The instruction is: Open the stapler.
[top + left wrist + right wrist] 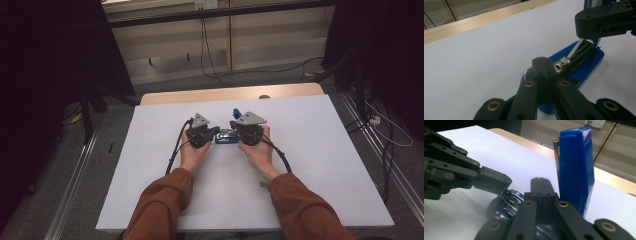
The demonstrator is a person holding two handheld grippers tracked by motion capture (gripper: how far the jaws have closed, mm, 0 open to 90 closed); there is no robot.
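From above, the blue stapler (226,137) was mostly covered by the two tools and the hands, too small to read in detail. In the left gripper view, the stapler's raised top ran off the upper edge and its near end was hidden behind the left tool (544,65). In the right gripper view, the right tool (541,185) blocked the metal base, and the bench's (325,150) near edge was cut off.

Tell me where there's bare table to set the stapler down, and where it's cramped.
The white table lies bare right of the right gripper to its right edge, and left of the left gripper to its left edge. It is crowded at the middle, where both shut grippers meet over the open blue stapler.
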